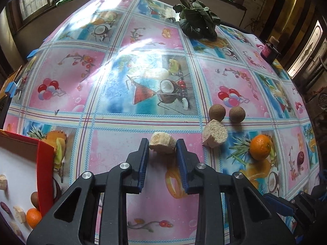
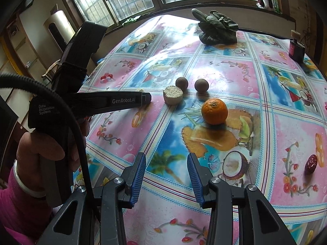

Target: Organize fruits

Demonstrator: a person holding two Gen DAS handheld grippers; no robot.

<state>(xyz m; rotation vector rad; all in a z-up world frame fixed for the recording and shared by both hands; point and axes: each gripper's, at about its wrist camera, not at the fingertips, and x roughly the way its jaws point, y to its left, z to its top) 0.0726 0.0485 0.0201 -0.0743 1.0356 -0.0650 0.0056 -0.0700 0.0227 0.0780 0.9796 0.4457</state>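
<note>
Two pale cut chunks of fibrous fruit lie on the patterned tablecloth point(image 1: 114, 94). The nearer chunk point(image 1: 162, 145) sits between the fingers of the left gripper point(image 1: 162, 153); the blue pads point(image 1: 144, 159) flank it closely on both sides, but whether they press it or only stand beside it cannot be told. In the right wrist view this piece is almost wholly hidden behind the left gripper's black body, only a pale sliver showing. The second chunk point(image 1: 214, 135) rests just right of it, touching one of two round brown fruits point(image 1: 217, 111), the other brown fruit point(image 1: 237, 114) standing just beside. One orange point(image 2: 214, 111) sits alone nearer the right gripper point(image 2: 166, 164), whose jaws stand wide apart over bare cloth, holding nothing. One dark red wrinkled fruit point(image 2: 310, 164) lies well apart at the right. At the lower left edge of the left wrist view a red-rimmed white tray point(image 1: 44, 173) is cut off by the frame; within it show another orange point(image 1: 33, 217), a brown fruit, a dark reddish one and several pale pieces, partly hidden by the gripper and hard to count. One leafy green vegetable point(image 1: 197, 23) and one dark jar point(image 1: 269, 50) stand at the far side.
</note>
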